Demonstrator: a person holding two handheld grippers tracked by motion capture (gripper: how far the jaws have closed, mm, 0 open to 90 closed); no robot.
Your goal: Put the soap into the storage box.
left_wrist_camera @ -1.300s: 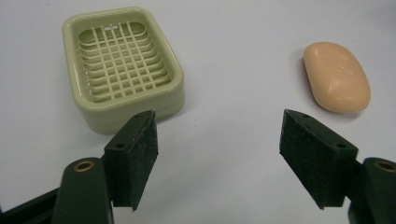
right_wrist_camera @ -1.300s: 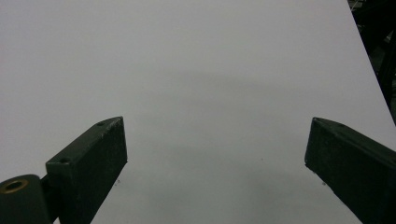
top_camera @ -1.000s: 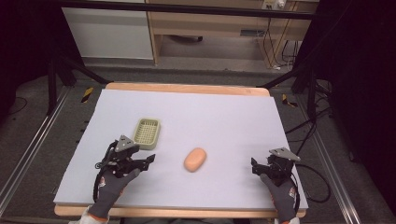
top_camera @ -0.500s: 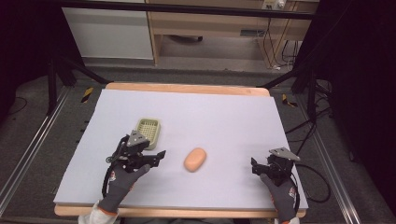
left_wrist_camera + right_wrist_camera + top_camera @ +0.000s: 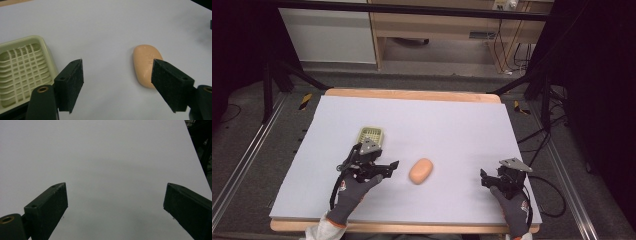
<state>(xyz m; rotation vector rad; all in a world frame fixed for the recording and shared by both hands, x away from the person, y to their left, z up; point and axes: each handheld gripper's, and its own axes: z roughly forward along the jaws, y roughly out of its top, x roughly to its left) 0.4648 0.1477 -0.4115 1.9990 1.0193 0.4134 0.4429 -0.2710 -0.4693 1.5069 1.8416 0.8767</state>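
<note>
The peach-coloured oval bar of soap (image 5: 421, 171) lies flat on the pale lilac-white table sheet (image 5: 442, 125), near the front middle of the table, with nothing holding it. In the left gripper view the soap (image 5: 145, 64) sits just ahead of the right-hand black jaw, whose padded tip overlaps the bar's near edge in the picture; whether pad and soap touch cannot be told. The left gripper (image 5: 117, 82) has its jaws spread wide, with bare sheet between them and nothing in their grasp. Seen from the high view, the left gripper (image 5: 389, 167) points toward the soap from the left and stops just short of it, held by a hand in a grey glove (image 5: 352, 192).

Beside the other jaw lies the pale green plastic soap dish with a slatted grid floor (image 5: 21, 67); its near corner is hidden behind the gripper body. In the high view the dish (image 5: 372, 134) lies just behind the left gripper, partly covered by the gripper's grey three-cornered plate, and apart from the soap.

The right gripper (image 5: 115, 207) also has its jaws wide apart, gripping nothing, with only plain sheet ahead of them. In the high view the right gripper (image 5: 484, 179) rests low near the table's front right corner, well apart from the soap, in another grey-gloved hand (image 5: 512, 205).
</note>
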